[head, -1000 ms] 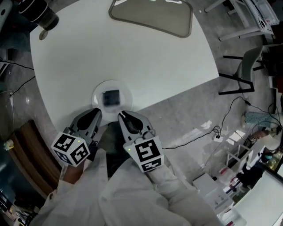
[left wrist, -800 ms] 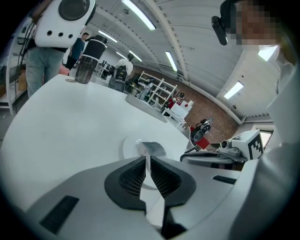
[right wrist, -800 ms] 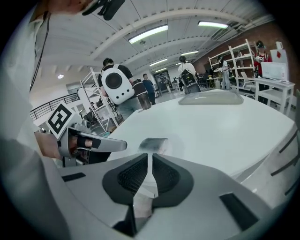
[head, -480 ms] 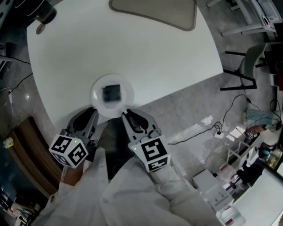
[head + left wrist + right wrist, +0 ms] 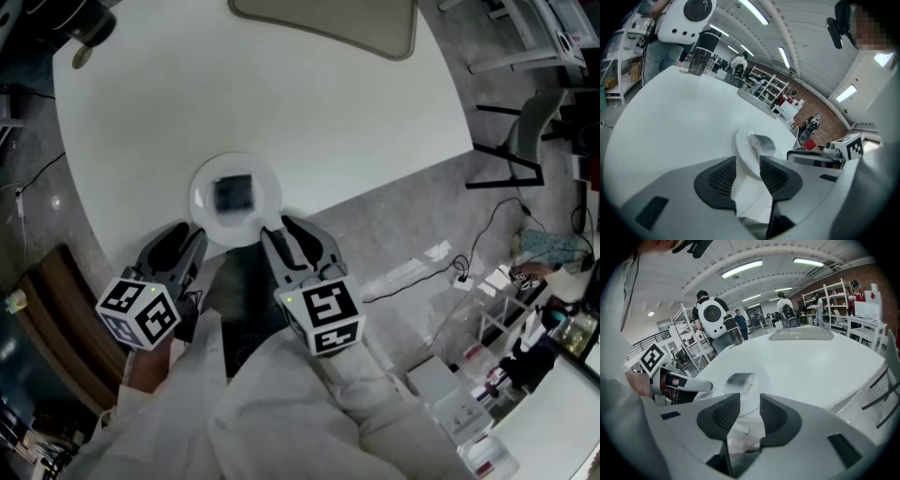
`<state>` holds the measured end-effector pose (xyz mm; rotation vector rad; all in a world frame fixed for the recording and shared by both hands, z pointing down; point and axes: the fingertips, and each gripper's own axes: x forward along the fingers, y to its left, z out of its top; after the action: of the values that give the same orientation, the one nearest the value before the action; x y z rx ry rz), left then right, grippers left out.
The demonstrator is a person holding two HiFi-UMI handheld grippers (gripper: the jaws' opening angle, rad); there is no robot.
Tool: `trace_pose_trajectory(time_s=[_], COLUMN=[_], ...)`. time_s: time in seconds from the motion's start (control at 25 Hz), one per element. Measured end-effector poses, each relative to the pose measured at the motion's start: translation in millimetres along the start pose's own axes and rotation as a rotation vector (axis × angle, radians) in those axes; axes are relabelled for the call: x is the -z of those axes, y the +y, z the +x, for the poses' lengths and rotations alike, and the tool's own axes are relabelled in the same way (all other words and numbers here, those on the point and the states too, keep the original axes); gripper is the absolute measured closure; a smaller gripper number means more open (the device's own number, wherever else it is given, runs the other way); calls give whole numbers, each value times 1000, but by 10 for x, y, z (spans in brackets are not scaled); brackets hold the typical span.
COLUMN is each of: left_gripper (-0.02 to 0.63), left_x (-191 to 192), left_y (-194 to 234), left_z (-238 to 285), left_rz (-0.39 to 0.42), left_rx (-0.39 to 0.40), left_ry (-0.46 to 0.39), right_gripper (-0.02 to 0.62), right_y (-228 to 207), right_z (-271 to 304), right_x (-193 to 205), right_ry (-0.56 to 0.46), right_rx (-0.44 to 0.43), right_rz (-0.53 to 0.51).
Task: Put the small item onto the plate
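A small dark grey square item (image 5: 233, 194) lies in the middle of a round white plate (image 5: 208, 217) near the white table's front edge. My left gripper (image 5: 183, 242) sits just off the plate's near-left rim. Its jaws are opening with nothing between them. My right gripper (image 5: 286, 232) sits at the near-right rim, its jaws also opening and empty. The left gripper view has the left gripper (image 5: 747, 171) facing the plate (image 5: 742, 151) and item (image 5: 762, 143). The right gripper view has the right gripper (image 5: 750, 414) facing the plate (image 5: 755, 391) and item (image 5: 738, 380).
A grey tray (image 5: 328, 23) lies at the table's far end, and a dark cylinder (image 5: 86, 23) stands at the far left. The table edge (image 5: 375, 192) curves close behind the plate. A chair (image 5: 525, 122) and cables stand on the floor to the right. People stand far off.
Both grippers' jaws have spread apart from a closed stance. The item stays on the plate, and both grippers stay close to its near rim.
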<state>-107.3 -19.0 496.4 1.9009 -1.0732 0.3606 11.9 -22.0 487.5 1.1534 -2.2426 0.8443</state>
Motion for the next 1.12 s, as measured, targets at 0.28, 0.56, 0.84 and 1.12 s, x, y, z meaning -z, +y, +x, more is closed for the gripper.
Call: trace_pose_trajectory(time_s=[0.28, 0.56, 0.84, 1.12], left_gripper=[456, 456, 456, 456], left_x=[17, 20, 43, 28], left_y=[49, 34, -33, -8], left_z=[58, 74, 100, 99], left_rz=[-45, -60, -82, -95], left_rx=[-33, -22, -17, -27], left_ry=[53, 75, 93, 81], right_gripper=[456, 453, 453, 453], right_y=[-104, -147, -109, -149], right_z=[34, 64, 107, 131], right_x=[65, 104, 155, 159], right_ry=[46, 72, 109, 100], right_rx=[25, 34, 27, 34], right_rz=[52, 83, 100, 161])
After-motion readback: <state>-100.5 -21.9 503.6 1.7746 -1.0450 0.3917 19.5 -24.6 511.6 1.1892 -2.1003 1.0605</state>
